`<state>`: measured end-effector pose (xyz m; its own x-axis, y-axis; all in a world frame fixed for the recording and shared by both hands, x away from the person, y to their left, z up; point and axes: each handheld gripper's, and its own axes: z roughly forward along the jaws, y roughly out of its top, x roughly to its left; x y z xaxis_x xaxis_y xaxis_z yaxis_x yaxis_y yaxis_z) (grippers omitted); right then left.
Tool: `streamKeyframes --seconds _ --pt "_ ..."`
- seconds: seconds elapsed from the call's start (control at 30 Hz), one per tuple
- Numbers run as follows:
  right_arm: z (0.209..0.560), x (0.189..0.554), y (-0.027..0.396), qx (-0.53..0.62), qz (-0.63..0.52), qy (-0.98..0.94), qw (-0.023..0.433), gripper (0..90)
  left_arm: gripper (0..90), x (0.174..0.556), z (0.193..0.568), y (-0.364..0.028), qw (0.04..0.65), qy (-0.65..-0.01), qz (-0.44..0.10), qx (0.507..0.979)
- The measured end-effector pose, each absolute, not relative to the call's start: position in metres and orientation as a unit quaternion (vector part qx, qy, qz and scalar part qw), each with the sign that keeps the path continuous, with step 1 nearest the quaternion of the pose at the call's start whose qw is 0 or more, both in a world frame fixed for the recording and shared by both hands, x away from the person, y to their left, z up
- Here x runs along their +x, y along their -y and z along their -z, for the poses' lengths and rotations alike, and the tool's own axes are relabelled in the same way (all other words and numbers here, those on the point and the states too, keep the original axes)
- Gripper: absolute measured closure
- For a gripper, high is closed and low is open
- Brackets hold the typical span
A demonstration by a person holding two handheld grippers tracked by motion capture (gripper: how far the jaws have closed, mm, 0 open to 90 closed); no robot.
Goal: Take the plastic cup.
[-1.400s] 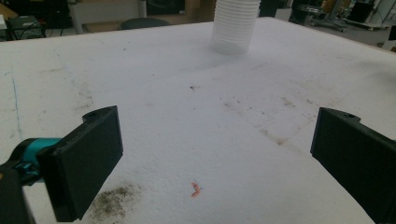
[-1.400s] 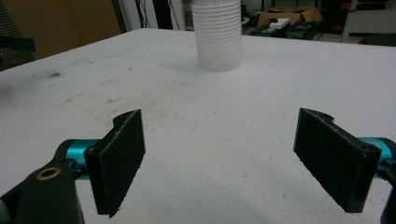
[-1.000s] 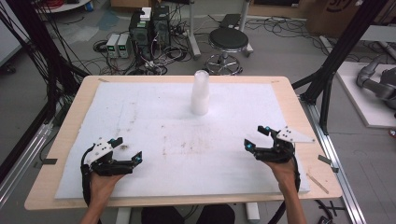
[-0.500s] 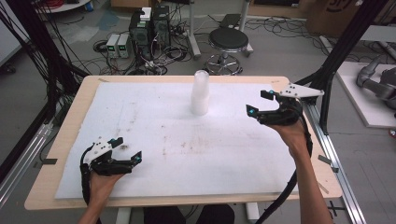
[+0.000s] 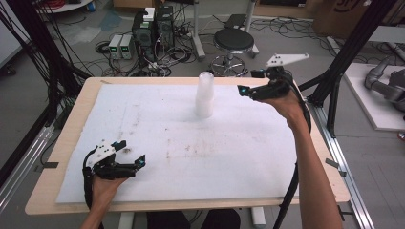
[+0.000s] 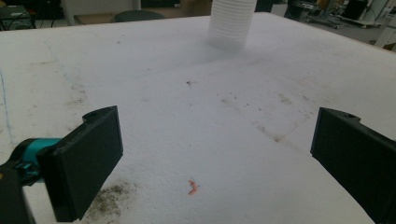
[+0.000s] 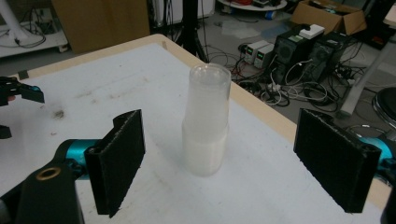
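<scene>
Translucent white cup stack [image 5: 204, 98], upright, rim-down, far centre of white mat.

The left gripper [image 6: 212, 154] hangs low over the white foam mat [image 6: 154, 84], its two black jaws wide apart with nothing between them. A stack of white cups [image 6: 232, 23] stands toward the mat's far edge. A small orange scrap [image 6: 192, 187] lies near the jaws.

The stack of cups [image 5: 205, 95] stands on the counter [image 5: 71, 112] at its far middle; the right gripper [image 5: 251, 82] hovers just right of it, and the left gripper [image 5: 130, 153] sits at the near left.
</scene>
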<state>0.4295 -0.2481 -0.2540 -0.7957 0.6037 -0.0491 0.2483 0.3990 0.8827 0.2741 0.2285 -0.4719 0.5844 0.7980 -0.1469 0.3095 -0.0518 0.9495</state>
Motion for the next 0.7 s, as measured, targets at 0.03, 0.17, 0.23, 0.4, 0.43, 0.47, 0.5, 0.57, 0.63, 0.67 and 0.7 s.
streamKeyframes --seconds 0.03,0.17,0.23,0.4,0.43,0.47,0.5,0.57,0.63,0.67,0.7 --pt "0.247 0.442 0.24 0.252 -0.482 -0.82 0.179 16.6 2.3 0.274 0.472 -0.229 0.559 -0.4 -0.217 0.693" --pt "0.239 0.459 0.225 0.243 -0.462 -0.837 0.165 16.6 2.3 0.275 0.472 -0.229 0.56 -0.405 -0.212 0.691" --pt "0.236 0.468 0.217 0.236 -0.456 -0.844 0.157 16.6 2.3 0.275 0.472 -0.229 0.559 -0.404 -0.212 0.692" --pt "0.234 0.486 0.198 0.228 -0.433 -0.86 0.142 16.5 2.3 0.275 0.472 -0.228 0.558 -0.403 -0.214 0.694" --pt "0.234 0.49 0.194 0.225 -0.429 -0.863 0.143 16.6 2.3 0.275 0.472 -0.228 0.558 -0.403 -0.214 0.694" --pt "0.235 0.494 0.19 0.224 -0.426 -0.865 0.14 16.6 2.3 0.275 0.472 -0.228 0.559 -0.404 -0.214 0.692" --pt "0.236 0.497 0.186 0.221 -0.425 -0.867 0.137 16.6 2.3 0.276 0.472 -0.229 0.559 -0.403 -0.214 0.692" --pt "0.237 0.5 0.182 0.222 -0.422 -0.869 0.133 16.6 2.3 0.276 0.472 -0.229 0.558 -0.405 -0.211 0.693" --pt "0.245 0.51 0.172 0.222 -0.41 -0.876 0.126 16.6 2.3 0.277 0.472 -0.229 0.557 -0.408 -0.207 0.693" --pt "0.248 0.512 0.169 0.225 -0.406 -0.877 0.125 16.6 2.3 0.277 0.472 -0.229 0.557 -0.409 -0.207 0.693" --pt "0.252 0.515 0.167 0.226 -0.405 -0.878 0.122 16.6 2.3 0.277 0.472 -0.229 0.557 -0.408 -0.206 0.693"
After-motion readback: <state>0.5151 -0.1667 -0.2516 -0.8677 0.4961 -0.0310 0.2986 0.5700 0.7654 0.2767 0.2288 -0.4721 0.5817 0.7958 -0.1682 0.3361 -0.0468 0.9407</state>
